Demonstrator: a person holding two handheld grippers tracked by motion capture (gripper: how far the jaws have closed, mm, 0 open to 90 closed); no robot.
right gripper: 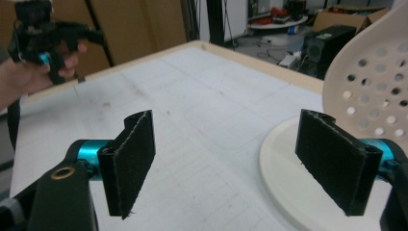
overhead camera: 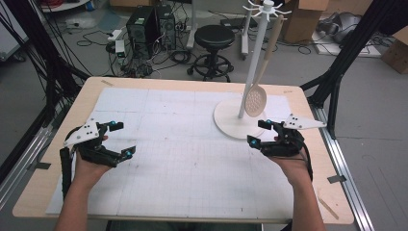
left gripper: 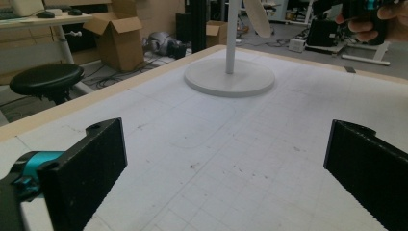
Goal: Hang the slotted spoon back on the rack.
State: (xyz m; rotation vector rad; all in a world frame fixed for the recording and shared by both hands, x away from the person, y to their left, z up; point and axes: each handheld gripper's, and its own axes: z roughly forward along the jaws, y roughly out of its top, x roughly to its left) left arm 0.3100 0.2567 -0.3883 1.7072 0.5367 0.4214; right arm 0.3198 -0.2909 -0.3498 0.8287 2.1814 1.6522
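A cream slotted spoon hangs from a hook on the white utensil stand at the table's far right; its perforated bowl fills the right edge of the right gripper view. My right gripper stands open just in front of the stand's round base, nothing between its jaws. Over the white gridded mat at the left, my left gripper is open and empty. The left gripper view looks across the mat to the stand's base.
A wooden table carries the mat. Behind it on the floor are a black stool, computer towers, cables and cardboard boxes. Black frame posts flank the table.
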